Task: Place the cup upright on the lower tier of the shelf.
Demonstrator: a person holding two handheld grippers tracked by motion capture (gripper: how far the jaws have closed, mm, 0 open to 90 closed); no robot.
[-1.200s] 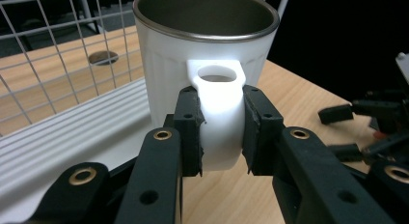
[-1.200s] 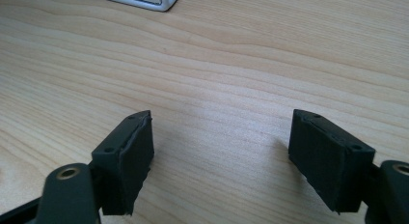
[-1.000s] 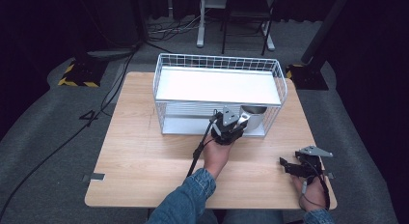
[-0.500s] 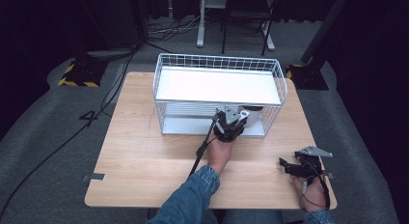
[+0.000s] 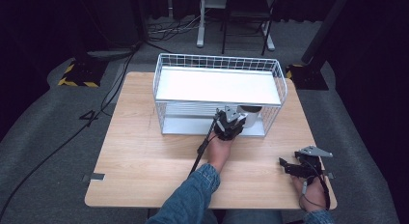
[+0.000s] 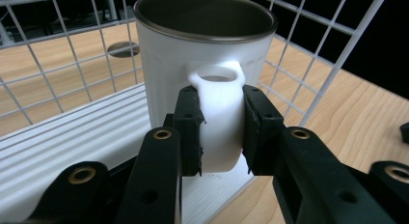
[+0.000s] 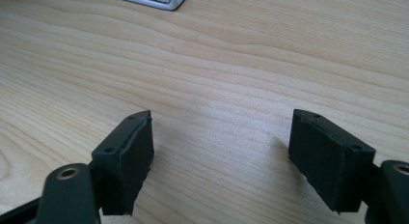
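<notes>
A white mug [image 6: 202, 55] with a dark inside stands upright at the right end of the wire rack's lower shelf [image 6: 72, 132], under the upper shelf. My left gripper [image 6: 220, 122] is shut on the mug's handle, one black pad on each side. From above, the left gripper [image 5: 236, 118] reaches into the rack's front opening with the mug [image 5: 249, 109] just beyond it. The jaws hide the mug's base, so contact with the shelf is unclear. My right gripper [image 5: 285, 166] rests near the table's front right corner. In its own view the right gripper [image 7: 222, 137] is open over bare wood.
The white wire rack [image 5: 217, 62] stands at the back middle of the wooden table [image 5: 144, 151], with a flat white upper shelf. Wire mesh [image 6: 308, 60] closes the rack's side next to the mug. A black cable trails from the left gripper along the forearm.
The left gripper has sunk a little with the mug at the rack's lower shelf. The right gripper has stayed in place.
</notes>
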